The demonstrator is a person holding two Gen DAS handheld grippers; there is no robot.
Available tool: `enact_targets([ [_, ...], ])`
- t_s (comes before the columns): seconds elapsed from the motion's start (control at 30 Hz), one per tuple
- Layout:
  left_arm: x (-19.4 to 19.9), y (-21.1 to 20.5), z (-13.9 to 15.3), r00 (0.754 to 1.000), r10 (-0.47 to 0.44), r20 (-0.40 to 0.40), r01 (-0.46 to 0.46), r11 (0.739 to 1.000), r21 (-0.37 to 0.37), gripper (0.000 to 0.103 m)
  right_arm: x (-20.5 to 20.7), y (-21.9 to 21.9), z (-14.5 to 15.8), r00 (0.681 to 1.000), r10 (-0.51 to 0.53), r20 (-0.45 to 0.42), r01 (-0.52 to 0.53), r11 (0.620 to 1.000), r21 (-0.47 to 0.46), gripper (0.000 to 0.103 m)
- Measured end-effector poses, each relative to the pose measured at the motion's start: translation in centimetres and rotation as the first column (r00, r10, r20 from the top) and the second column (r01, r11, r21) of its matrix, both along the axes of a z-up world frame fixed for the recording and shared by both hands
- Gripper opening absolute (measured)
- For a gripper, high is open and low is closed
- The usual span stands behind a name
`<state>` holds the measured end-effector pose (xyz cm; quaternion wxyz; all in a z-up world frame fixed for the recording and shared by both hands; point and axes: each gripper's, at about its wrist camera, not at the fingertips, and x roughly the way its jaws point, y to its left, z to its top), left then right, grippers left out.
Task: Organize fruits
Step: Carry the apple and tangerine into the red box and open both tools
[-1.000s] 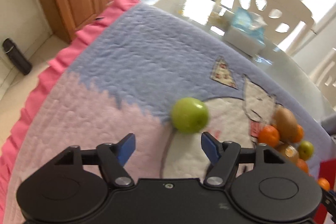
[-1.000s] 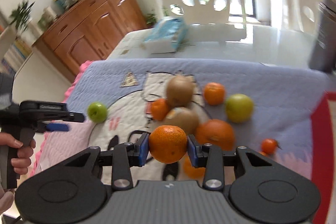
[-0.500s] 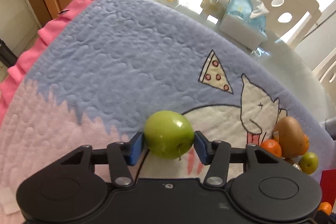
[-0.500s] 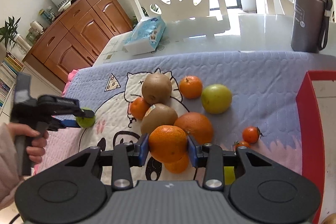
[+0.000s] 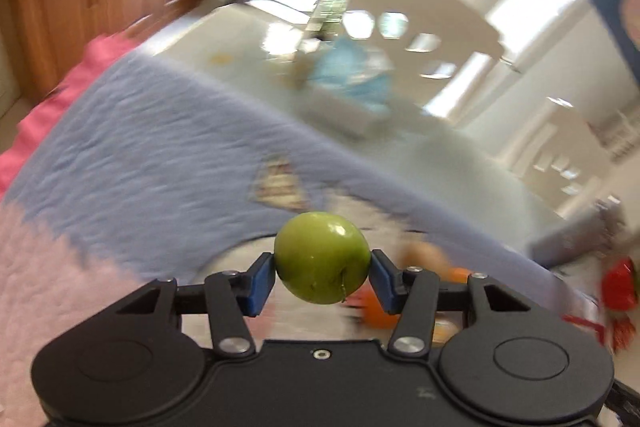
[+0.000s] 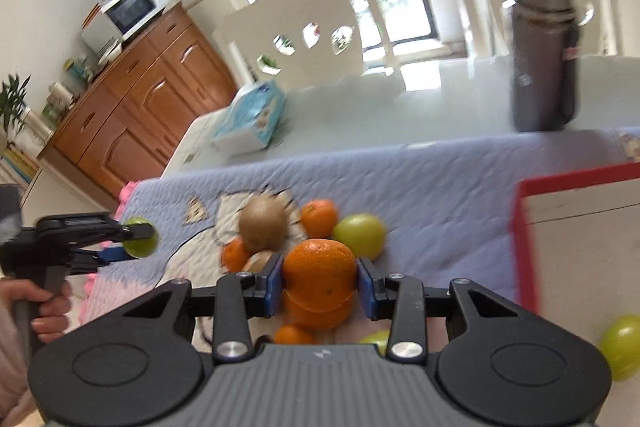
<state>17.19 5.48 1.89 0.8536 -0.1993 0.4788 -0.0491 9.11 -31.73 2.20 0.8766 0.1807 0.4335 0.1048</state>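
My left gripper [image 5: 322,273] is shut on a green apple [image 5: 322,257] and holds it above the quilted mat [image 5: 140,155]. It also shows at the left of the right wrist view [image 6: 138,237], apple held clear of the mat. My right gripper [image 6: 320,285] is shut on an orange [image 6: 319,269] above a fruit pile: a brown kiwi [image 6: 263,223], small oranges [image 6: 319,217], a green apple [image 6: 360,234]. A red-rimmed tray [image 6: 520,219] lies at the right with a green fruit [image 6: 620,345] in it.
A grey flask [image 6: 544,55] stands behind the mat at the right. A blue tissue pack [image 6: 252,123] lies on the glass table. White chairs stand at the far side. A wooden cabinet [image 6: 132,115] stands at the left.
My left gripper closed on the green apple and lifted it off the mat, swinging right. My right gripper rose with the orange and moved toward the red tray.
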Motion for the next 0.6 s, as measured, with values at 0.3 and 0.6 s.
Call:
enact_targets([
  [0.3, 1.5, -14.2, 4.4, 0.944, -0.311, 0.106, 0.316, 0.948, -0.031, 0.061, -4.4, -11.5, -0.2, 0.965, -0.261, -0.002, 0.261, 0.965, -0.039, 0.04],
  [0.6, 0.0, -32.3, 3.1, 0.77, -0.632, 0.083, 0.634, 0.773, 0.004, 0.061, -9.3, -19.1, -3.6, 0.907, -0.412, -0.089, 0.404, 0.91, -0.096, 0.04],
])
